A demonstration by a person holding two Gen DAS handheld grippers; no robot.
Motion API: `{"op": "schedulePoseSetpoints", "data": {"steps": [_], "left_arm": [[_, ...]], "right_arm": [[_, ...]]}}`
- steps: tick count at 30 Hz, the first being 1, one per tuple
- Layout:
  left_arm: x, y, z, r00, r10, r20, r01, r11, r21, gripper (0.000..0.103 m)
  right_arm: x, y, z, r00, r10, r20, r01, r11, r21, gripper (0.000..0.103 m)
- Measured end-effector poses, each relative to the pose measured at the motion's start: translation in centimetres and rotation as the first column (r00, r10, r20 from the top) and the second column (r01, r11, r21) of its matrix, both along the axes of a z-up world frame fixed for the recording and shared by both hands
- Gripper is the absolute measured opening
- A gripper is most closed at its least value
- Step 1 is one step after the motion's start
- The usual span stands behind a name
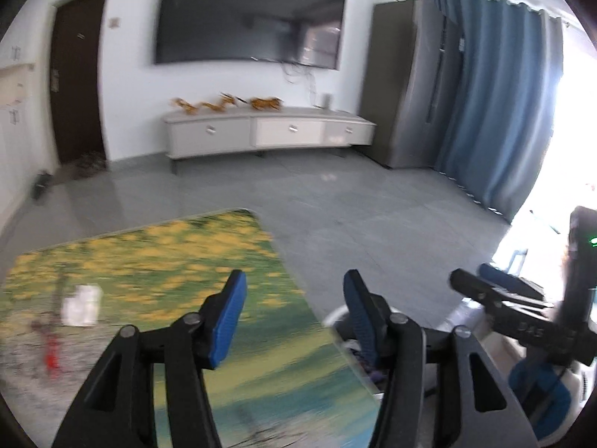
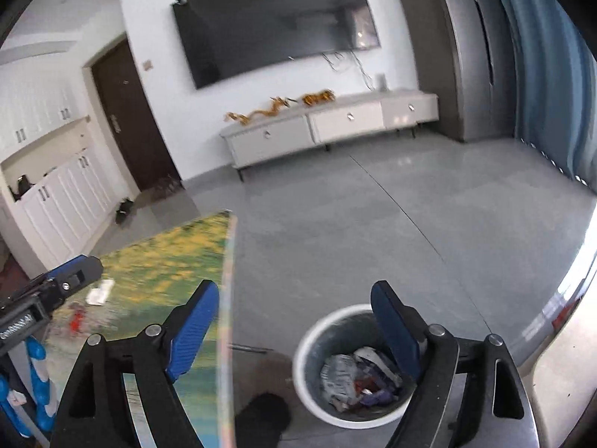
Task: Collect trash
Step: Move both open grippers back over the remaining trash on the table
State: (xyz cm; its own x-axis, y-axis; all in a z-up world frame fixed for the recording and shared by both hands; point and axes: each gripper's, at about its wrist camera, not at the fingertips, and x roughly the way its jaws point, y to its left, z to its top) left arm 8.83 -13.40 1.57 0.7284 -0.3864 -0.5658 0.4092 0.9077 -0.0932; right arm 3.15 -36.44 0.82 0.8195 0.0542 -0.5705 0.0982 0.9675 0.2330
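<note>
Beside the desk (image 2: 156, 261), a bin (image 2: 309, 339) is already holding wrappers while both hand-held grippers, left (image 1: 294, 298) and right (image 2: 294, 321), are hovering wide and empty; white scrap (image 1: 81, 306) is remaining.

Motion blur smears the white scrap (image 1: 81, 305) and red bit (image 1: 52, 354) on the surface (image 1: 156, 254), and the bin's (image 2: 309, 351) contents stay unidentifiable.
</note>
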Motion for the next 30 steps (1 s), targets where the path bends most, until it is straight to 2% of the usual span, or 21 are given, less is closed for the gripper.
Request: {"op": "schedulePoseSetpoints", "data": {"steps": [4,9,14,18,23,30], "left_arm": [[-1.6,5.0,1.7,0.994,0.087,0.066,-0.090,0.995,0.038,0.058],[-3.7,10.7,2.5,0.980,0.168,0.103,-0.173,0.984,0.038,0.064],[-5.4,16.4,3.1,0.954,0.270,0.128,-0.276,0.961,0.029,0.066],[-6.7,20.1,3.3,0.929,0.341,0.143,-0.346,0.938,0.006,0.067],[-7.7,23.2,3.0,0.904,0.401,0.151,-0.402,0.915,-0.023,0.068],[-8.2,25.4,2.3,0.876,0.453,0.163,-0.449,0.891,-0.061,0.068]], "right_arm": [[-0.3,4.8,1.3,0.999,0.048,0.022,-0.048,0.998,-0.039,0.088],[-0.5,9.9,2.6,0.994,0.104,0.034,-0.102,0.992,-0.072,0.095],[-0.2,13.6,3.2,0.993,0.116,0.031,-0.112,0.988,-0.110,0.102],[0.3,16.1,3.3,0.993,0.114,0.021,-0.111,0.985,-0.129,0.103],[0.4,18.8,3.2,0.992,0.122,0.010,-0.119,0.980,-0.161,0.103],[0.9,21.4,2.3,0.989,0.143,-0.027,-0.146,0.967,-0.209,0.103]]}}
